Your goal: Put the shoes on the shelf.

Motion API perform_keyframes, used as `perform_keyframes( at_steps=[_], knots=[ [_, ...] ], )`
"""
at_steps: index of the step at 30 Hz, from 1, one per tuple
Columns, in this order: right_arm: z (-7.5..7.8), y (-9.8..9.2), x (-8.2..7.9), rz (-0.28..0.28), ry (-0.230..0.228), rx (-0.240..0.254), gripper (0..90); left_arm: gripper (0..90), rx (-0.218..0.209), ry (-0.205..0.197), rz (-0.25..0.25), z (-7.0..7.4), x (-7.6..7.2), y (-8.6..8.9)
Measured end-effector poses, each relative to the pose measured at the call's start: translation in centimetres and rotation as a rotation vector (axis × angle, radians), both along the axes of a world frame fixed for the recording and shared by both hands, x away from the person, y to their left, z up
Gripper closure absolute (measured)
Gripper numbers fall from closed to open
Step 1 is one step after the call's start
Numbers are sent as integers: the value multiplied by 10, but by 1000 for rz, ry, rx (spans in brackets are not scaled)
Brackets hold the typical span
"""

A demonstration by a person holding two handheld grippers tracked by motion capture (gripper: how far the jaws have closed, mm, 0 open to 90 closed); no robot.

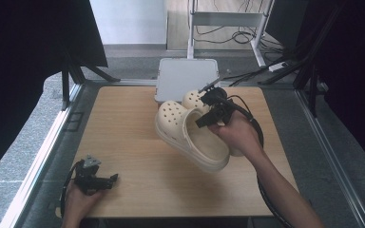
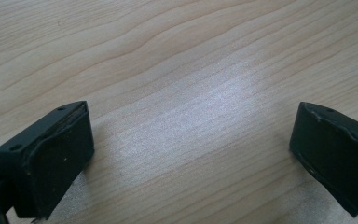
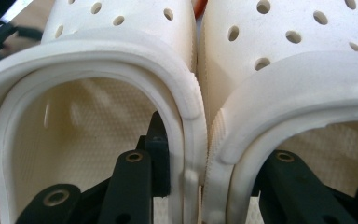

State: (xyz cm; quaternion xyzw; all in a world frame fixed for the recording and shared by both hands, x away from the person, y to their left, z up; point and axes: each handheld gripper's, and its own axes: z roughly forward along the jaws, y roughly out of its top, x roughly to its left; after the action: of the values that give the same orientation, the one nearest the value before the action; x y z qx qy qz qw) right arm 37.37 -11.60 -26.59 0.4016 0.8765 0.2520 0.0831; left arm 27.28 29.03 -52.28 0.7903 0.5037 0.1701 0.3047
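Two cream perforated clogs (image 1: 190, 135) are held side by side above the middle of the wooden table (image 1: 133, 156). My right gripper (image 1: 208, 114) is shut on their touching inner walls. In the right gripper view one jaw sits inside the left clog (image 3: 74, 116) and the other inside the right clog (image 3: 303, 79), pinching the two walls together. My left gripper (image 1: 105, 180) rests at the table's near left corner, jaws wide open over bare wood with nothing between them. In the left gripper view its two black fingers (image 2: 51, 158) stand far apart.
A grey flat box (image 1: 186, 78) lies at the table's far edge, just behind the clogs. Metal frame legs and cables stand on the floor beyond. Black curtains flank both sides. Bare wood stretches across the table's left half.
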Motion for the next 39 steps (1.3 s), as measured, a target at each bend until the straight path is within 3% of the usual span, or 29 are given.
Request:
perform_keyframes(
  at_steps=[9,27,39],
  knots=[
    [10,10,39,-108,-13,6,652,0,-2,0,2,0,0,0],
    [24,47,115,-331,-50,38,652,0,1,-4,2,0,0,0],
    [15,49,159,-460,-57,64,653,0,2,0,-5,0,1,0]
  ],
)
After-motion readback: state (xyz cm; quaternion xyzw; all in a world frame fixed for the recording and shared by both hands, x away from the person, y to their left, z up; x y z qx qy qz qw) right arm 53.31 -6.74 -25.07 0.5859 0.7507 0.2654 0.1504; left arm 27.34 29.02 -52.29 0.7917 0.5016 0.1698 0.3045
